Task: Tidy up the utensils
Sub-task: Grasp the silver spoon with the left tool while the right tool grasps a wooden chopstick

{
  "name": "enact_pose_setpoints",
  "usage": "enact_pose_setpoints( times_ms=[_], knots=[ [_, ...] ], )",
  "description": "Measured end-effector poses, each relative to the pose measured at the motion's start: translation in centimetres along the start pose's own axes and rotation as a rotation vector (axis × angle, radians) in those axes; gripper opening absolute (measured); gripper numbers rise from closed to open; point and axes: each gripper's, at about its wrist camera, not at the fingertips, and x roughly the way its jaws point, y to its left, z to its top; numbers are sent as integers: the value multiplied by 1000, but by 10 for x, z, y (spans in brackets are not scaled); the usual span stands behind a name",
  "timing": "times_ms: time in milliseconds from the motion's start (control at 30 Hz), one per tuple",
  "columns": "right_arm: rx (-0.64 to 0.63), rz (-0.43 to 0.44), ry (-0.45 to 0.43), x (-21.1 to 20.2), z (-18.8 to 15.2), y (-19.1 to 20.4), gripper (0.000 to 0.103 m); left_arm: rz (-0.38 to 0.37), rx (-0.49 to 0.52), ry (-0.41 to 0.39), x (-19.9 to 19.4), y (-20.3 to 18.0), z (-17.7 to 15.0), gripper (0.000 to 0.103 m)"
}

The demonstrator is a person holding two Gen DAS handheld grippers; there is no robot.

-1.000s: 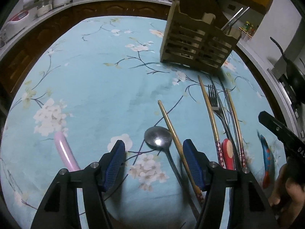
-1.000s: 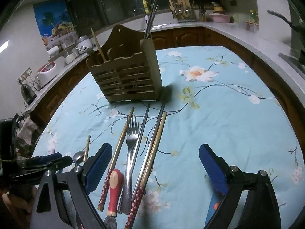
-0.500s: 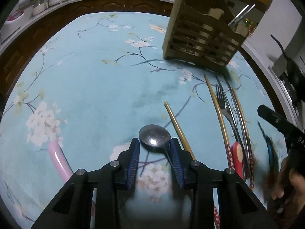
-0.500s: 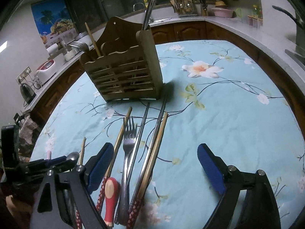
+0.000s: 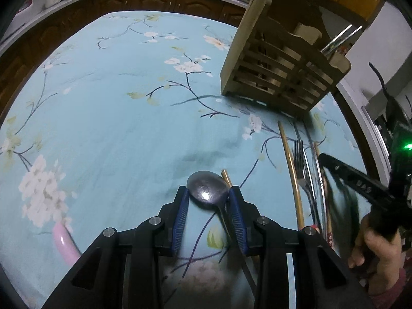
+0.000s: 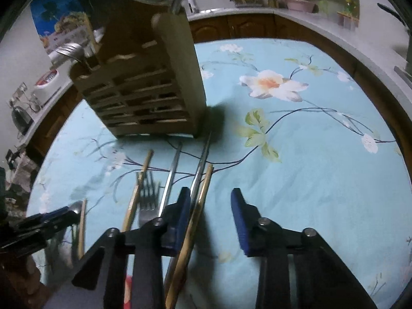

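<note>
My left gripper (image 5: pixel 208 200) is shut on the bowl of a metal spoon (image 5: pixel 207 191) that lies on the blue floral cloth; both blue pads touch the bowl's sides. A gold chopstick (image 5: pixel 226 176) sits just right of the bowl. In the right wrist view my right gripper (image 6: pixel 211 203) is closing. A gold chopstick (image 6: pixel 203 193) and a metal chopstick (image 6: pixel 200 164) lie between its jaws, close to the left pad, with a wide gap to the right pad. A fork (image 6: pixel 148 200) and more chopsticks lie to their left. The wooden utensil holder (image 6: pixel 144 85) stands just beyond.
The utensil holder (image 5: pixel 280 72) holds metal chopsticks and a fork. A pink handle (image 5: pixel 64 242) lies at the left of the cloth. A person's hand (image 5: pixel 370 247) holds the right gripper. Dark wooden cabinets and a counter ring the table (image 6: pixel 322 154).
The left jaws have come together around the spoon bowl. The right gripper has moved forward and down over the chopsticks, and its jaws have narrowed a lot.
</note>
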Motion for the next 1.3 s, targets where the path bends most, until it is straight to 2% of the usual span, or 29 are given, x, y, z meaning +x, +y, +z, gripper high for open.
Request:
enact_pose_setpoints(
  times_ms=[167,533,667,767,867,900,933,967,1067,1300],
  knots=[
    [-20,-27,1,7,5,3,22,-38,-26,23,-1,7,0,34],
    [-44,-43,40,19,25,8,20,-17,-39,28,6,3,8,33],
    [-16,-15,28,17,23,3,6,2,-11,24,7,-2,8,31],
    [5,17,1,7,19,2,5,-13,-14,25,5,-1,5,31],
    [3,36,-41,-10,15,4,5,-45,-29,-10,-8,2,2,13],
    [4,40,-54,-16,15,5,5,-66,-35,-19,-14,3,2,11],
    [8,49,-67,-23,15,5,5,-63,-31,-26,-19,3,2,3],
    [14,64,-82,-30,14,5,5,-47,-18,-37,-24,2,2,0],
    [16,78,-108,-44,15,5,5,-63,-11,-19,-27,2,-4,0],
    [13,96,-124,-59,6,9,5,-109,-89,16,-32,16,-15,1]
  ],
)
